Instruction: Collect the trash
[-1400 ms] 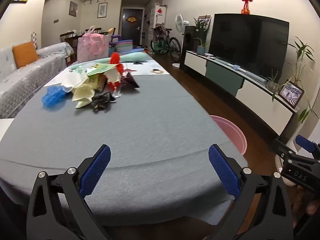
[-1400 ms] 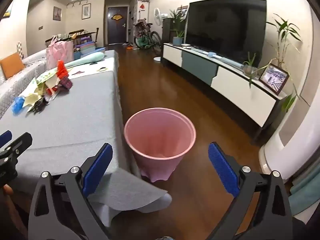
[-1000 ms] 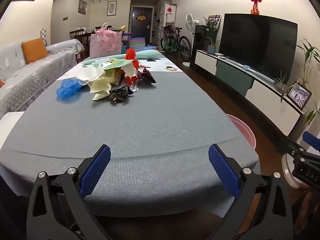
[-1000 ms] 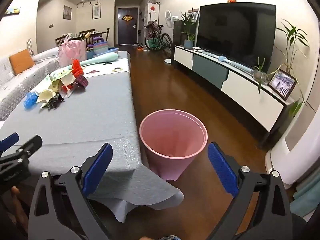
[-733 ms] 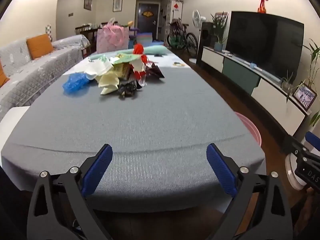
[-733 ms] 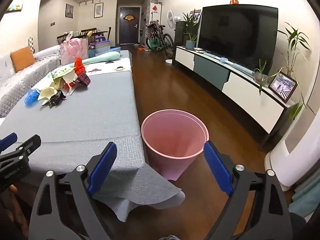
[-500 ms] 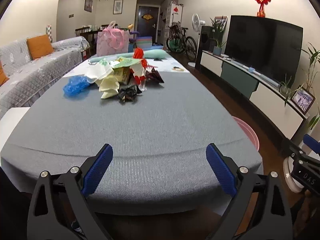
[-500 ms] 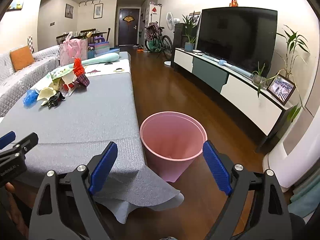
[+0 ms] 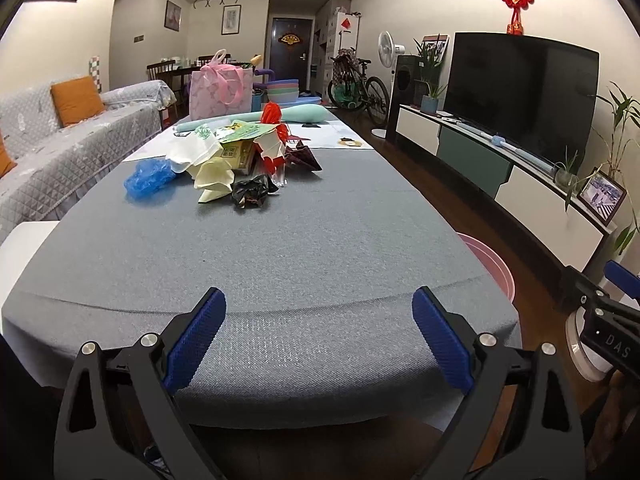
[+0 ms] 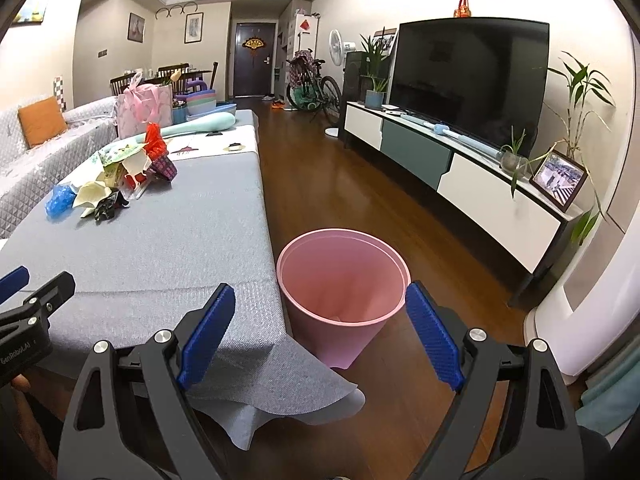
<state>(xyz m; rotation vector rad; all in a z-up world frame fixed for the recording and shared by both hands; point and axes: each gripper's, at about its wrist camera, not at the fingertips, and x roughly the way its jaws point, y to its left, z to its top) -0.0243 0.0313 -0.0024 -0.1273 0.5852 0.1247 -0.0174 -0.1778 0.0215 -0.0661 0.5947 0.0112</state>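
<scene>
Evidently both grippers wait empty, jaws spread wide: left gripper at the table's near edge facing the trash pile mid-table, right gripper over the pink bin beside the near corner

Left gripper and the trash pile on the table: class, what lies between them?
Only bare grey tablecloth between the left gripper and the trash pile, seen in the left wrist view.

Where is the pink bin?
The pink bin stands on the wood floor, right beside the near corner of the grey table. In the right wrist view it sits just ahead of the open right claw.
</scene>
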